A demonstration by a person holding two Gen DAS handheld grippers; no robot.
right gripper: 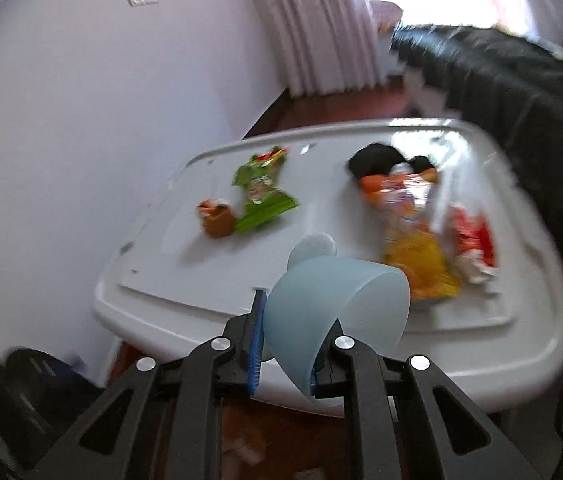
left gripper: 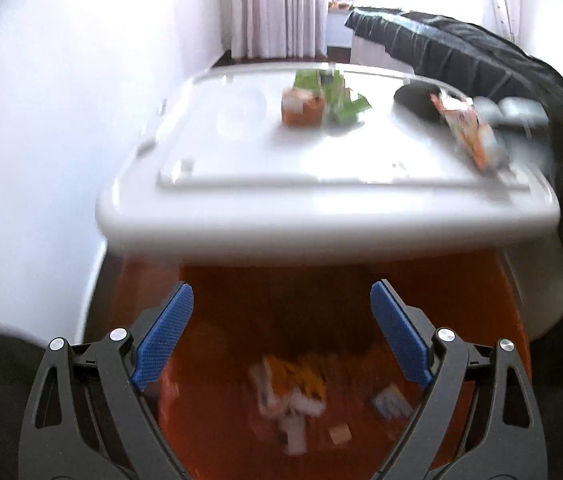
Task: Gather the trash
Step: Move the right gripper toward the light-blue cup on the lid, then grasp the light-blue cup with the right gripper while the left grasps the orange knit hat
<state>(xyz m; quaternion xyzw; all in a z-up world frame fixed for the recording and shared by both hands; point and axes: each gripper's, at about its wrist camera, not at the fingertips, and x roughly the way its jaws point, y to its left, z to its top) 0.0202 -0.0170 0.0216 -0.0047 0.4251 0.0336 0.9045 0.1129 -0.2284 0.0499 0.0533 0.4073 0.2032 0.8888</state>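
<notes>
the right gripper (right gripper: pixel 283 344) is nearest, its fingers (right gripper: pixel 256 344) clenched on the rim of a pale blue plastic cup (right gripper: pixel 337 308), which hangs tilted over the worktop's (right gripper: pixel 185 312) near edge. the bite takes only one thin wall, so the likely failure is the cup slipping or pivoting out of the pads if the hand swings fast (the blur suggests it is moving), and landing on the floor rather than in the bin.

the left gripper (left gripper: pixel 281 336) hovers with its fingers (left gripper: pixel 165 336) released and nothing between them, over an orange bin (left gripper: pixel 481 320) that sits below the worktop's near edge with a few scraps already in its bottom. it may block the mouth when the cup arrives, and the two tools could knock together.

further on, near the right edge, lie a yellow-orange wrapper (right gripper: pixel 413 236) and a red-and-white wrapper (right gripper: pixel 473 244), overlapping; a pinch there could drag both, or push one off the right side. toward the middle sit a small brown crumpled piece (right gripper: pixel 217 220) and a green wrapper (right gripper: pixel 261 196), touching, so lifting one may flick the other. near the far right corner is a dark object (right gripper: pixel 377 160), too blurred to name.
</notes>
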